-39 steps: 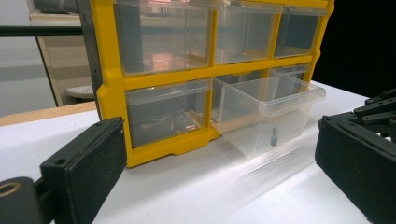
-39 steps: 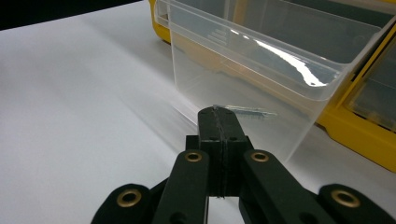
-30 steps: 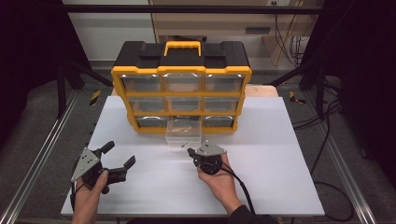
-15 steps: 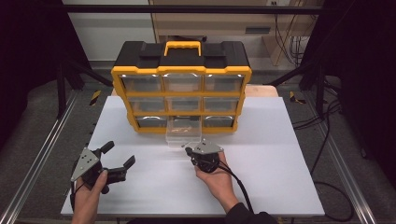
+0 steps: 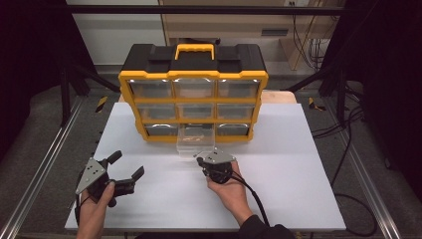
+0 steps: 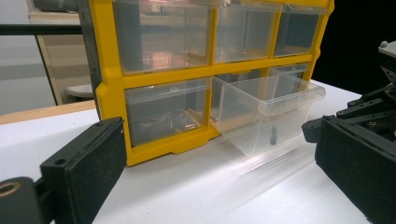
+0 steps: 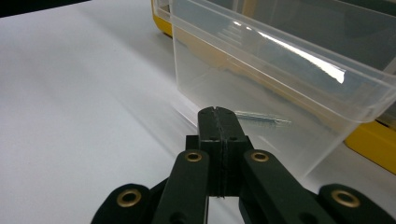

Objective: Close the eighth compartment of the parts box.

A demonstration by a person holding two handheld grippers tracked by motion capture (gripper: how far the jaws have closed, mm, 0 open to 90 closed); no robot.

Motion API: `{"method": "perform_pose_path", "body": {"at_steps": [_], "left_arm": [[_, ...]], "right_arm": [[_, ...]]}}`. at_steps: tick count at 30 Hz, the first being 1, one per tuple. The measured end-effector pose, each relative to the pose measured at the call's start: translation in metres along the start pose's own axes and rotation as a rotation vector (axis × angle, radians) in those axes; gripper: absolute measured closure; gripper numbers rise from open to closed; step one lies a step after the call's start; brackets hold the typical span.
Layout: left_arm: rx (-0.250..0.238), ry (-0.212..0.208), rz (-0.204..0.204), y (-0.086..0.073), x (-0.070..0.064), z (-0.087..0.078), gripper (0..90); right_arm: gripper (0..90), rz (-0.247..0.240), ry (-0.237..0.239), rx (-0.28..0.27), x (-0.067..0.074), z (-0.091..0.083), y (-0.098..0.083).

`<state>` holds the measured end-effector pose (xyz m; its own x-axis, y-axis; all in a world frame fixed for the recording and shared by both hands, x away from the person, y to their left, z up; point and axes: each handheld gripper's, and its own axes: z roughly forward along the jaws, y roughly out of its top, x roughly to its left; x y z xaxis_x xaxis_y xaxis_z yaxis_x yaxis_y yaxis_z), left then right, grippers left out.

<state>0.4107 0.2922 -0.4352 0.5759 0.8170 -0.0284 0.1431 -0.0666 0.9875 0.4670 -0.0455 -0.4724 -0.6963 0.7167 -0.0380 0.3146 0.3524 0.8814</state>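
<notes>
The right tool (image 5: 200, 161) rests on the white bench (image 5: 298, 164) with its jaws pressed flat together and nothing between them, as the right gripper view shows at its own tip (image 7: 218, 122). Directly ahead of that tip, very close but whether touching I cannot tell, stands the clear drawer (image 7: 280, 79), pulled partway out of the bottom middle slot of the yellow organizer (image 5: 193, 99). Inside the drawer, just beyond the closed jaws and behind the transparent front wall, lies a thin metal pin (image 7: 261, 119); in the left gripper view a small dark piece (image 6: 273, 135) shows inside the drawer's front. The left tool (image 5: 128, 167) sits well to the left of the right one, farther from the organizer, its jaws spread wide and empty, pointing toward the organizer's lower left corner and the protruding drawer (image 6: 266, 112).
</notes>
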Motion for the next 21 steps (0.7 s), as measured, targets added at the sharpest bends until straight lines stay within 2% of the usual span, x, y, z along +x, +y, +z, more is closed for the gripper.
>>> {"method": "perform_pose_path", "body": {"at_steps": [9,14,17,21], "left_arm": [[-0.001,0.004,-0.019,-0.001,0.002,0.001,2.1],[-0.001,0.002,-0.005,0.0,0.001,0.001,2.1],[0.003,0.001,-0.012,-0.001,0.002,0.002,2.2],[0.002,0.007,-0.018,-0.001,0.003,0.001,2.2]], "right_arm": [[90.0,0.004,-0.012,0.022,-0.002,0.007,0.0],[90.0,0.005,-0.026,0.032,-0.005,0.011,0.001],[90.0,0.018,-0.033,0.035,-0.007,0.013,0.003],[90.0,0.007,-0.033,0.044,-0.006,0.017,0.005]]}}
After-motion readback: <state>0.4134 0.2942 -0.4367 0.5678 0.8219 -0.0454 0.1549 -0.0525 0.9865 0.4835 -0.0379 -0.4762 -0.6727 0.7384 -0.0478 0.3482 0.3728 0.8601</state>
